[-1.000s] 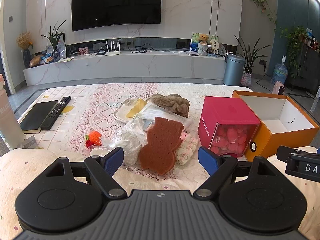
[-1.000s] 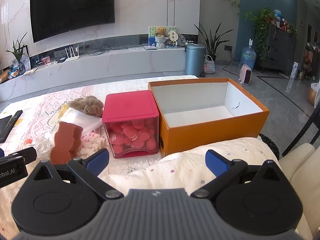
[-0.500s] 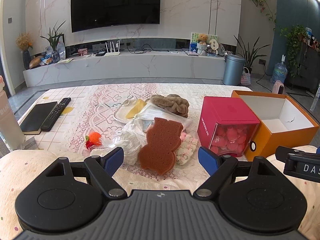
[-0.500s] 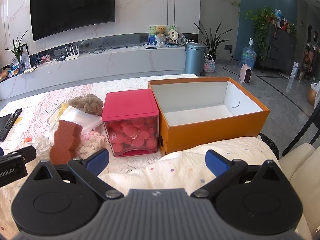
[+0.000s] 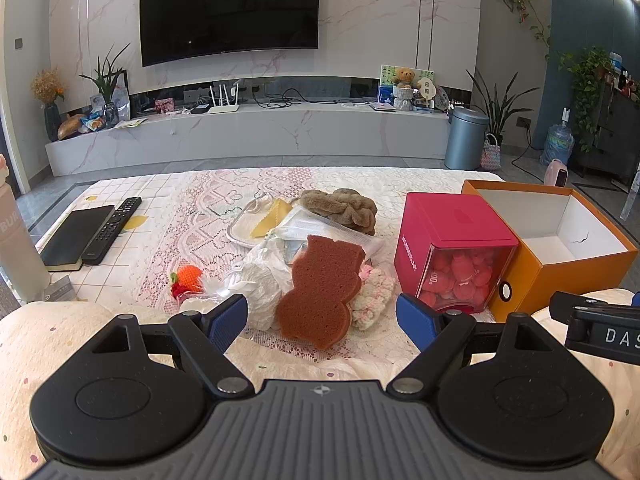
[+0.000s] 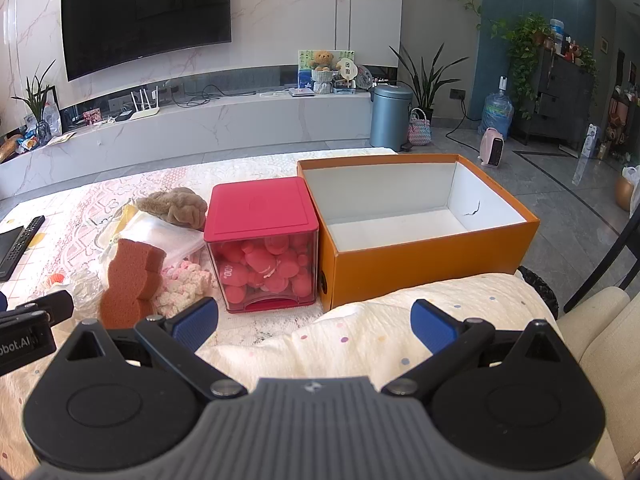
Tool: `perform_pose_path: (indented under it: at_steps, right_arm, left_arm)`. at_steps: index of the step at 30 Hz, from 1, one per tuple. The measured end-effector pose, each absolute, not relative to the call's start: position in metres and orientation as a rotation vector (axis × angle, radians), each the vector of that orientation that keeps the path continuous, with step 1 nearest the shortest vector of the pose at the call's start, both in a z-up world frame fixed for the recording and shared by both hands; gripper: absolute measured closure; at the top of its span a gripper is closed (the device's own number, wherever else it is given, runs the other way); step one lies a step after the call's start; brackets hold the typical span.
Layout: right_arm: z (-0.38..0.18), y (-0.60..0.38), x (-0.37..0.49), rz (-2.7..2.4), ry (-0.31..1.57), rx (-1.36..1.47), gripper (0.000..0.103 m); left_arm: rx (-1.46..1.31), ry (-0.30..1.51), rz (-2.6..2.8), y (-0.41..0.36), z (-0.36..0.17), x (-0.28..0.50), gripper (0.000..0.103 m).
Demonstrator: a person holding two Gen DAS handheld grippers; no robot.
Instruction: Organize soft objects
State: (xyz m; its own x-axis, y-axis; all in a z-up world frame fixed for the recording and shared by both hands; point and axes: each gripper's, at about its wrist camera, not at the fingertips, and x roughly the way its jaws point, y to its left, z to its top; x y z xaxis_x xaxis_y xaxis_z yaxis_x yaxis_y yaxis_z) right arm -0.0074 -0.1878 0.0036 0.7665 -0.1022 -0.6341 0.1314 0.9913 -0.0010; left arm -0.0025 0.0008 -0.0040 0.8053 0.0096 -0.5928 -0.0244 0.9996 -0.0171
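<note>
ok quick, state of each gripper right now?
Left gripper: jaws open, holding nothing, short of the brown sponge.
Right gripper: jaws open, holding nothing.

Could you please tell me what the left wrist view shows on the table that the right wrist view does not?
Only the left wrist view shows the black notebook whole and the pale bottle at the left edge. Only the right wrist view shows the orange box's whole far end and the cream chair. Both show the brown sponge, the red cube, the furry brown piece and the remote.
</note>
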Motion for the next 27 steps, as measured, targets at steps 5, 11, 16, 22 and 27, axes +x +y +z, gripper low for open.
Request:
perform_pose_path:
  at_steps: [5, 11, 16, 22, 27]
  right_arm:
    - [0.0035, -0.1877, -0.0073, -0.127, 0.686, 0.044, 0.003]
    - [0.0035, -0.1877, -0.0073, -0.127, 0.686, 0.044, 0.003]
    - [0.0034, -0.1877, -0.0074, -0.127, 0.686, 0.044, 0.003]
    - [0.0023, -0.1875, -0.0077, -0.126, 0.689, 0.041, 0.003]
    - [0.0016, -0.1876, -0.0086, -0.126, 0.69, 0.04, 0.003]
  left_arm:
    - [-0.024, 0.634, 0.018, 0.0007, -0.004, -0.0027, 0.004]
    - [-0.023, 0.634, 0.019, 0.0006, -0.0042, -0.003, 0.004]
    - [-0.024, 0.635, 0.018, 0.0006, -0.0043, -0.0033, 0.004]
    - [-0.022, 0.634, 0.018, 0.0004, -0.0044, -0.0036, 0.004]
    - [-0.022, 0.634, 0.019, 0.0005, -0.0044, -0.0036, 0.004]
